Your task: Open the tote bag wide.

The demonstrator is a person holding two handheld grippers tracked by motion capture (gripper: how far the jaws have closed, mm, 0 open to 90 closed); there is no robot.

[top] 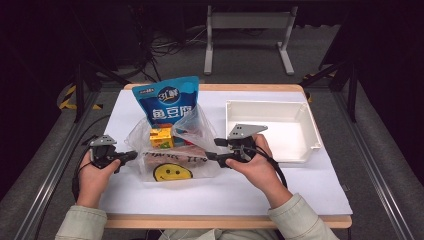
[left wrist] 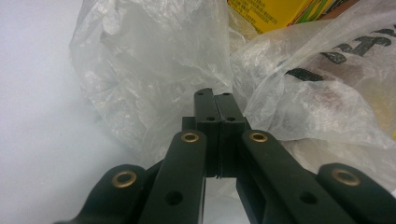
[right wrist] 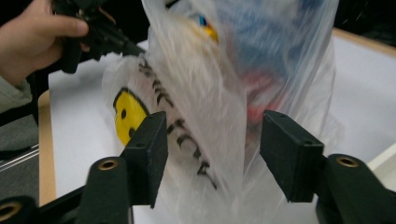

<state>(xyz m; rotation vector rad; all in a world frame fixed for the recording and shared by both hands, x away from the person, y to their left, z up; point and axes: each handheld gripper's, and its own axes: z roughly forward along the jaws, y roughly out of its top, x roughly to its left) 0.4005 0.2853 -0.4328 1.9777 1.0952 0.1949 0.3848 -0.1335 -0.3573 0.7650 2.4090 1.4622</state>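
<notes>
Right gripper nearest, jaws apart, bag film loose between them, unpinched. Left gripper clamped on bag's left edge. Bag lies mid-table between both hands, long axis across; tray sits right.

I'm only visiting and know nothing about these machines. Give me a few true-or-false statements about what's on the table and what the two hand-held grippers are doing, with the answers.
1. The left gripper is shut on the plastic bag. True.
2. The right gripper is clamped tight on the bag. False: its jaws stand apart, with bag film hanging between them.
3. The white tray holds the blue snack packet. False: the tray has nothing in it; the packet stands in the bag.
4. The bag has a yellow smiley face printed on it. True.
5. A yellow box sits inside the bag. True.
</notes>
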